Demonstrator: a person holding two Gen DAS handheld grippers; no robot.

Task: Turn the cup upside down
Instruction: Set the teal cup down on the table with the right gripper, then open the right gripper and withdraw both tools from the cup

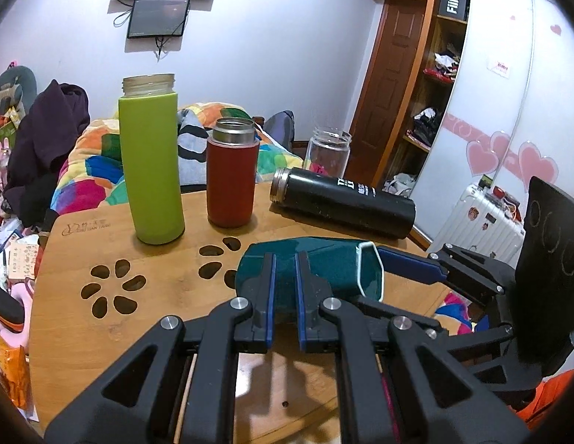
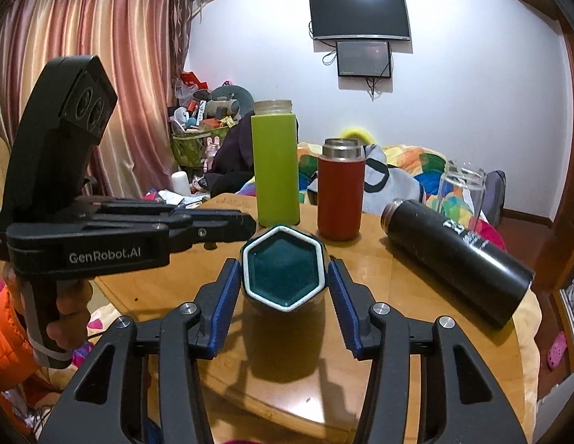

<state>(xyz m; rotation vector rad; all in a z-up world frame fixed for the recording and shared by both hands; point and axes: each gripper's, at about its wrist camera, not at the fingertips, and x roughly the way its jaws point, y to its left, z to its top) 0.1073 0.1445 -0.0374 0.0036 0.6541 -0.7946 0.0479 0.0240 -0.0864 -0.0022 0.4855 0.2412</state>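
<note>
Teal cup [image 1: 324,266] sideways between claws
</note>
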